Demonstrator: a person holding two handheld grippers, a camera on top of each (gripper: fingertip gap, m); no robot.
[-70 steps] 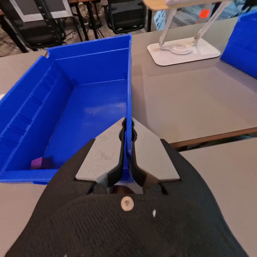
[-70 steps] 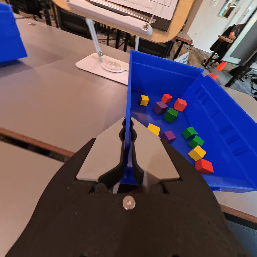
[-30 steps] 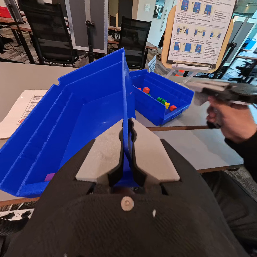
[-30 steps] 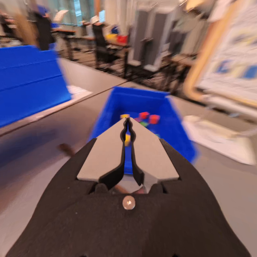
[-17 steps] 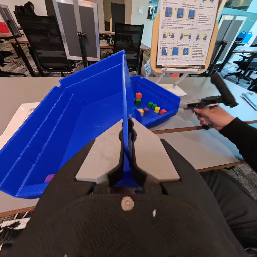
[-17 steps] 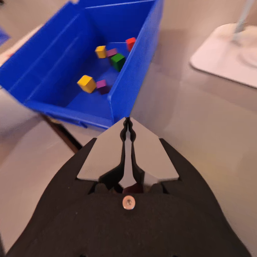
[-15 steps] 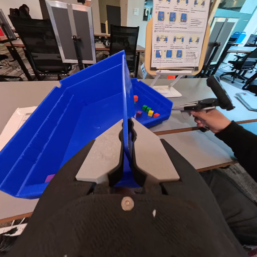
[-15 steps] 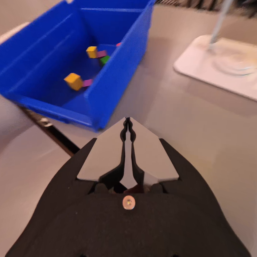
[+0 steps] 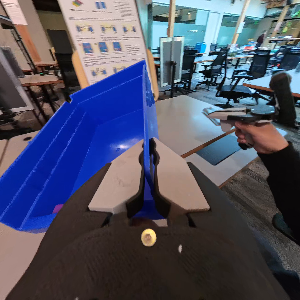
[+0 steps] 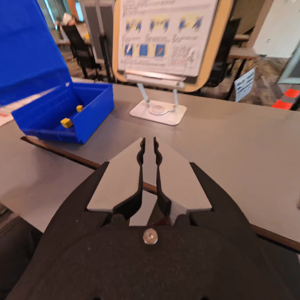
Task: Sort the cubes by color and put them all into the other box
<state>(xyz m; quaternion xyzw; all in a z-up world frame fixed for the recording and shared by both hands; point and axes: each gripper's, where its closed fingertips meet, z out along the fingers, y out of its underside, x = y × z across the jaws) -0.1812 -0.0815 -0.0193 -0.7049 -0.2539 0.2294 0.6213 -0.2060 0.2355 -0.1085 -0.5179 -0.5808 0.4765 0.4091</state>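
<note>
My left gripper is shut on the right wall of a blue box and holds it tilted up off the table. One purple cube lies in the box's low near corner. My right gripper is slightly open and empty, above the grey table; it also shows in the left wrist view, held by a hand. The second blue box stands on the table to the left of it, with two yellow cubes showing; its wall hides the other cubes. The lifted box fills the upper left of the right wrist view.
A board with printed sheets on a white stand stands at the back of the grey table. A seam between two tabletops runs across in front of the second box. Office chairs and other tables are behind.
My right gripper let go of the second box's wall, drew away to the right and its jaws parted. My left gripper lifted and swung its box, still shut on the wall.
</note>
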